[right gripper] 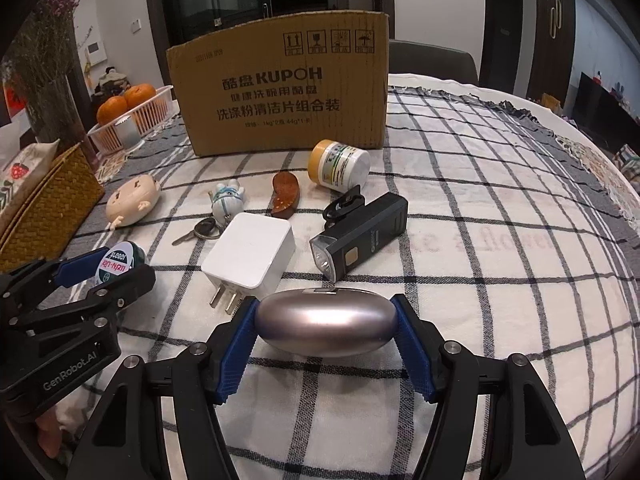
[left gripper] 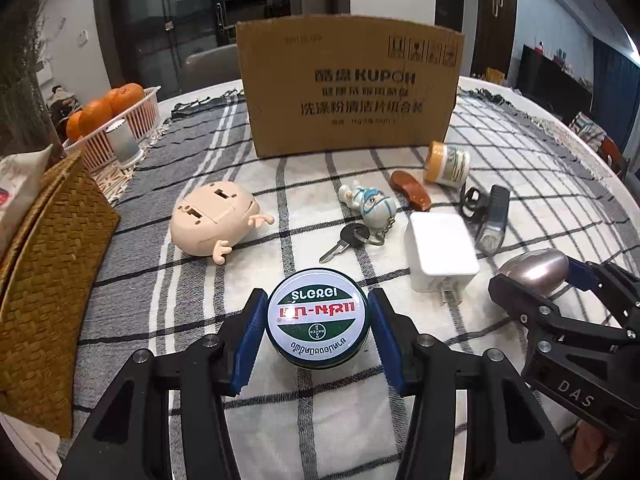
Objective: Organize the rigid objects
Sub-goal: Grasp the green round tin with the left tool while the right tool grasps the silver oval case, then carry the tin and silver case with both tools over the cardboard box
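A checked cloth (left gripper: 192,280) covers the table, with a cardboard box (left gripper: 352,88) at the back. The left gripper (left gripper: 317,316) pinches a round tin (left gripper: 317,316), and the right gripper (right gripper: 326,326) pinches a smooth egg-shaped case (right gripper: 326,326), both near the front. The shiny case could slip out when lifted, because its sides are round.

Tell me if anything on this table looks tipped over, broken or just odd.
Two things lie toppled. The yellow-lidded jar is on its side near the cardboard box, lid pointing left. The doll head lies with its slotted underside showing and no body attached. Nothing looks spilled.
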